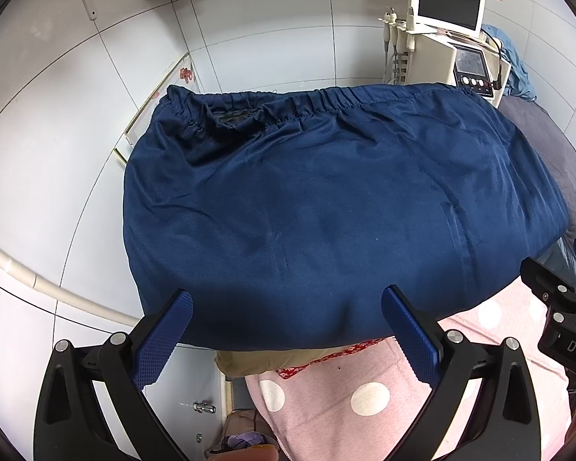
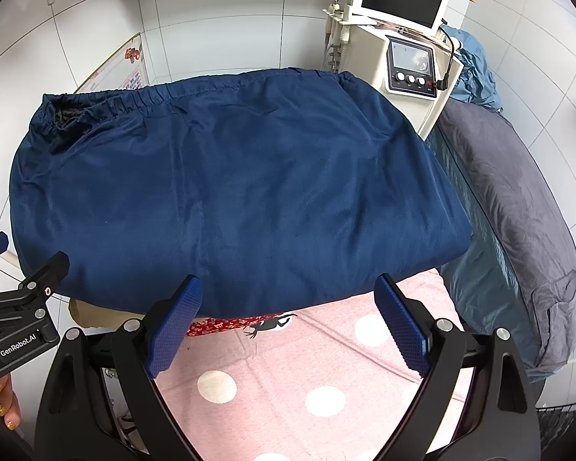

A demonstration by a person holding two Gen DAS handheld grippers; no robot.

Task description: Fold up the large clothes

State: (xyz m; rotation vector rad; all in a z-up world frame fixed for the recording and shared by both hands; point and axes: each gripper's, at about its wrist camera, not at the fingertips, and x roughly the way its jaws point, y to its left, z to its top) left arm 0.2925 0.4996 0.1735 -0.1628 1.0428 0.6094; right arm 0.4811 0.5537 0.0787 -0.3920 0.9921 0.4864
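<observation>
A navy blue garment (image 1: 326, 207) with an elastic waistband (image 1: 326, 101) along its far edge lies folded flat on the bed, filling the middle of both views (image 2: 226, 199). My left gripper (image 1: 288, 326) hovers open over its near edge with nothing between the blue pads (image 1: 163, 340). My right gripper (image 2: 288, 315) is open too, just above the near fold where the garment meets the pink spotted cover (image 2: 326, 376). Each gripper shows at the edge of the other's view: the right one (image 1: 560, 307), the left one (image 2: 23, 307).
A white machine with a monitor (image 2: 403, 50) stands at the head of the bed. A grey pillow (image 2: 518, 207) lies along the right side over a teal sheet (image 2: 476, 280). White tiled wall and floor (image 1: 57, 153) lie to the left, with a white pipe (image 1: 57, 288).
</observation>
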